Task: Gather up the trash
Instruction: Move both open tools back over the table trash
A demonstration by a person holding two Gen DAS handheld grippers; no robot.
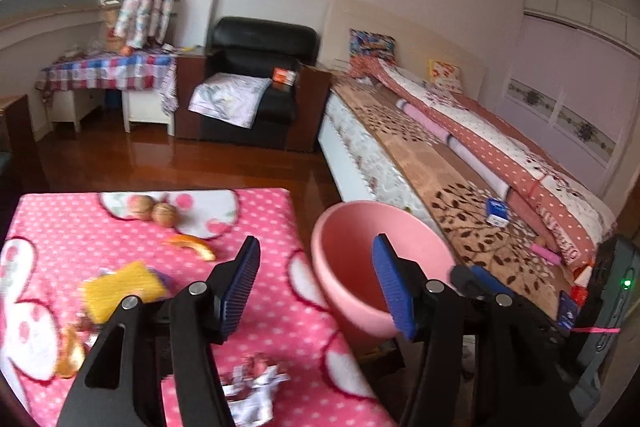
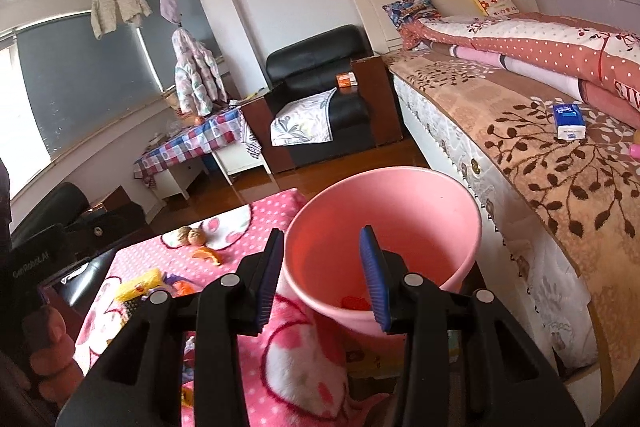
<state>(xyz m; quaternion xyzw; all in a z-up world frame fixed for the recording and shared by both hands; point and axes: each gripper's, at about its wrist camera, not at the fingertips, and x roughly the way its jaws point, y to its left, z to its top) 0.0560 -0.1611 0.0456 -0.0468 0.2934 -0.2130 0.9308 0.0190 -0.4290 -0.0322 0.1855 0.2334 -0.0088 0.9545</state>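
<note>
Both tools wide, holding nothing: right tool [image 2: 324, 279] above pink bin [image 2: 384, 187] (red scrap inside), left tool [image 1: 316, 287] over table [image 1: 276, 311], orange peel [image 1: 192, 245] left.

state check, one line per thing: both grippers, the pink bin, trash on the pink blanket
left gripper: open, empty
right gripper: open, empty, over the bin mouth
pink bin: upright, a small red-orange piece at the bottom
orange peel: lying loose on the pink blanket
two walnuts: side by side on the blanket
yellow wrapper: on the blanket, blurred
crumpled paper: on the blanket's near end
</note>
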